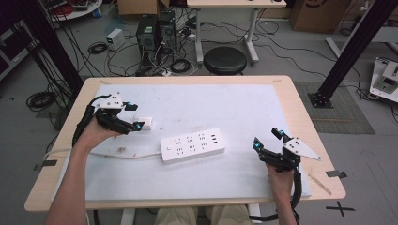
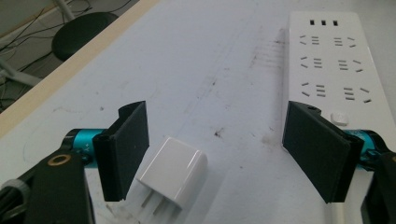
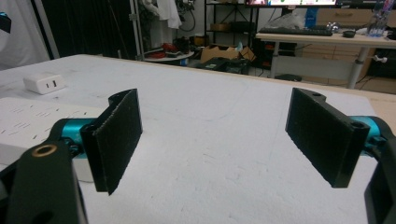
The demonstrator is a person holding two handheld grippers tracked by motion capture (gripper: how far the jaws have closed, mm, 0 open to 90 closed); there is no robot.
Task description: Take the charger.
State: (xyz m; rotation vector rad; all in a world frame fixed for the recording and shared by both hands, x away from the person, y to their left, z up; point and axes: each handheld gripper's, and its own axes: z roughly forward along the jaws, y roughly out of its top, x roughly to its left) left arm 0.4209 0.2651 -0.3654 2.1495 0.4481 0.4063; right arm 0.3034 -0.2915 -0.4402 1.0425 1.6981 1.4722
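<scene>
Lying flat on the white mat, the small white charger (image 2: 172, 170) sits between the left gripper's (image 2: 215, 154) released jaws, close beside one jaw, and neither pad presses it. Just beyond the other jaw stretches the white power strip (image 2: 334, 56). The right gripper (image 3: 212, 140) is released too, with nothing between its jaws, well apart from the charger.
</scene>
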